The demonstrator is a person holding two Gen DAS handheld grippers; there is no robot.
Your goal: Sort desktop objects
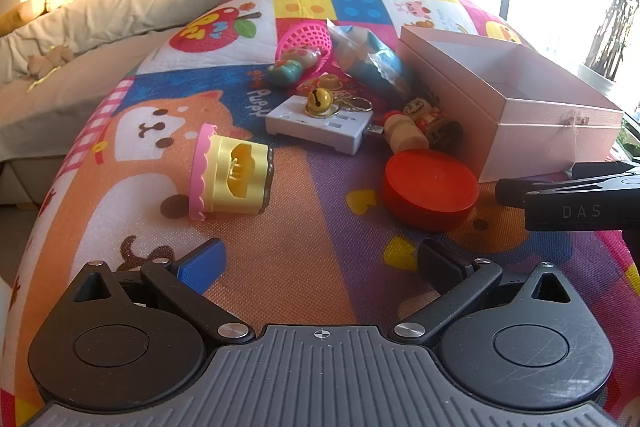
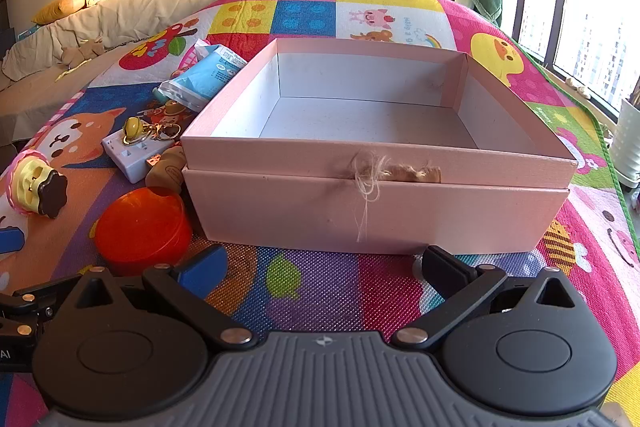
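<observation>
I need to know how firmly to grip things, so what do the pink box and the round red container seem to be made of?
Pink open box: likely matte paperboard, with thin straight walls and a twine tie. Round red container: probably glossy, slightly translucent plastic, glowing in sunlight.

Wooden doll (image 2: 166, 167) (half behind box (image 2: 376, 203))

An open box (image 2: 376, 163) sits on the play mat (image 2: 320, 291), nothing visible in it. Left of the box lies a cluster of small things. Nearest is a round lidded tub (image 1: 430, 195), just beside the box's near left corner. Farther left lies a toy cake (image 1: 230, 177), tipped on its side. Behind the tub two small figurines (image 1: 420, 127) lean by the box wall. Left of them lies a power adapter (image 1: 320, 125) with a bell keyring (image 1: 320, 101) on top. Farther back lie a plastic packet (image 1: 368, 61) and a small basket (image 1: 306, 41). A bed (image 1: 120, 27) runs along the mat's far left.
</observation>
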